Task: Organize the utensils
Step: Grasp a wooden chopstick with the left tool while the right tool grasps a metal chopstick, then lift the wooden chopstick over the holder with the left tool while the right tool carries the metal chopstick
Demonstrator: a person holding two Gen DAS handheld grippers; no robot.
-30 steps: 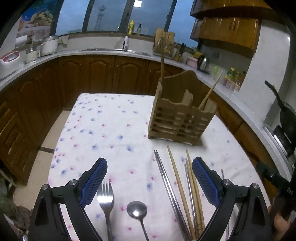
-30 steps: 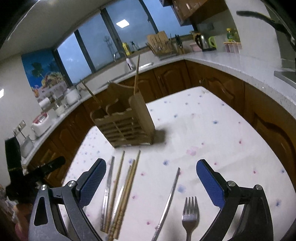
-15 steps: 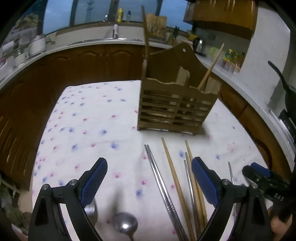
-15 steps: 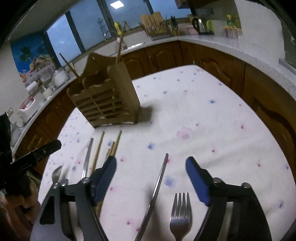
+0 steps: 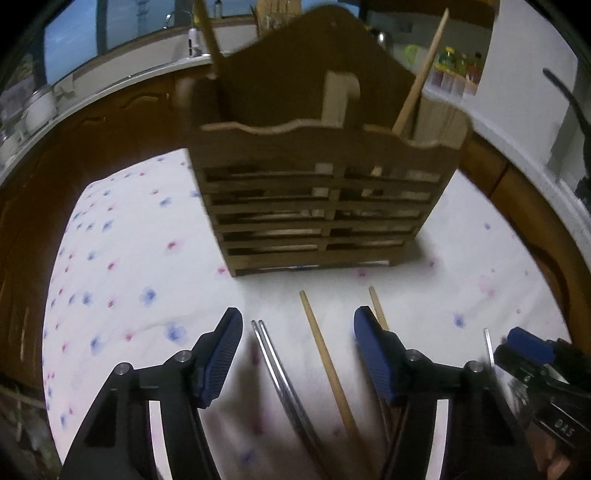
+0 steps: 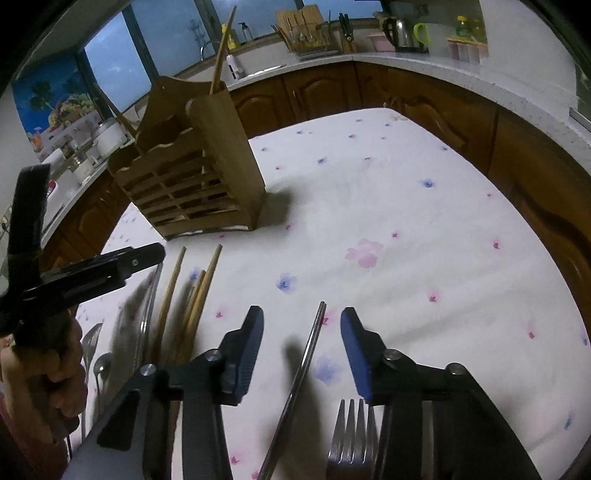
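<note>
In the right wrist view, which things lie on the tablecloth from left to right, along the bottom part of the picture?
Spoon → wooden chopsticks → single metal chopstick, between the open jaws of the right gripper → fork. The metal chopsticks near the wooden ones are blurred, so I leave them out.

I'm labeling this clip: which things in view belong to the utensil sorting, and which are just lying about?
Job: wooden holder, metal chopsticks, wooden chopsticks, single metal chopstick, fork, spoon.
Lying about: kettle, rice cooker, counter dish rack.
</note>
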